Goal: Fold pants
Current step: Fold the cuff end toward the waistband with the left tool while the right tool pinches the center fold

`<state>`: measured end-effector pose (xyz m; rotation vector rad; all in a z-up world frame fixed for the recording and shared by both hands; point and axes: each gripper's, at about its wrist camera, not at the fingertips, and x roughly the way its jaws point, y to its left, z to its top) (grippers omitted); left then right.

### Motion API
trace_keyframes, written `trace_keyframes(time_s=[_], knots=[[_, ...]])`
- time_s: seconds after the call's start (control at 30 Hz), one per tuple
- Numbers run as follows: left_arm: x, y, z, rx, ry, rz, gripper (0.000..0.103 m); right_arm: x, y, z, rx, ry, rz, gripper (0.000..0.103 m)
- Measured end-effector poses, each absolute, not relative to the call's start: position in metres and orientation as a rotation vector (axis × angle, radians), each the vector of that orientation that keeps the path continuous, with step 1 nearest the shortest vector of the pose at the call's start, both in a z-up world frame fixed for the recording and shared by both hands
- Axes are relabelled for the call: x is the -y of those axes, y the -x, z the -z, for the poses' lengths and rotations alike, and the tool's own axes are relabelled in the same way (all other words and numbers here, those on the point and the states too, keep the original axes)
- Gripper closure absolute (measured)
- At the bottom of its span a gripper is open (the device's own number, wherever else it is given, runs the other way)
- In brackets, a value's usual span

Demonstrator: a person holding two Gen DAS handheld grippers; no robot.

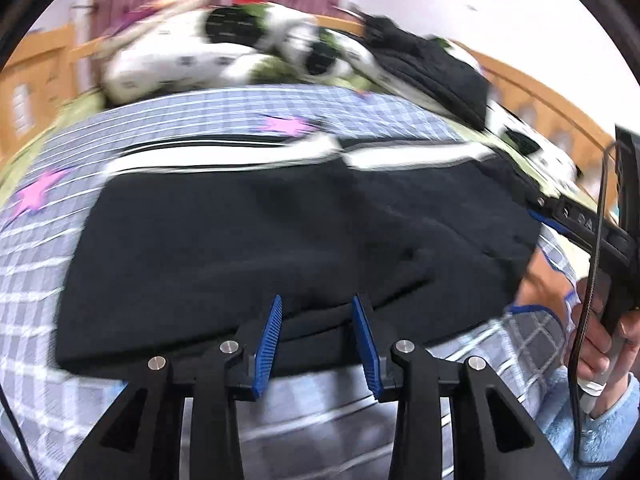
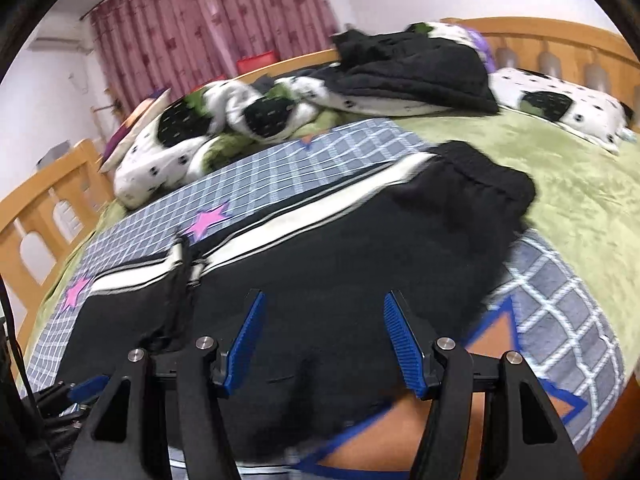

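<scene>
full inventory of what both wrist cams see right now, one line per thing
pants: 1, black with white side stripe, spread flat on the checked blanket, waistband toward the green cover
checked blanket: 1, grey-blue with pink and orange stars, under the pants
green cover: 1, on the bed beyond the blanket
pillows and quilt: several, white with black patches, along the far side of the bed
dark clothes: 1 pile, black, on the bedding by the headboard
bed frame: 1, wooden
curtain: 1, pink-red, far wall
left gripper: blue pads, open over the pants' near edge, nothing held
right gripper: blue pads, open over the pants, nothing held
hand: 1, light blue fleecy sleeve, holding the right gripper's handle
</scene>
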<state>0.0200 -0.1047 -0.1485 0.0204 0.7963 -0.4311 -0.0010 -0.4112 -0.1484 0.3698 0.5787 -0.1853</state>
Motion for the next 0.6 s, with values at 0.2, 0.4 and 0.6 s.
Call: trace_keyframes(time_s=[0.2,0.4,0.6], knots=[[0.015,-0.008,0.140,-0.682,0.035,0.232,0.031,0.352,-0.024,0.147,-0.633,-0.332,0.008,0.042],[-0.021,-0.022,0.153,-0.736,0.010,0.190,0.031,0.293,-0.045,0.162,-0.711,-0.259,-0.118,0.043],[-0.024,-0.033,0.180,-0.811,0.009,0.149,0.032,0.267,-0.050,0.180,-0.781,-0.163,-0.090,0.079]])
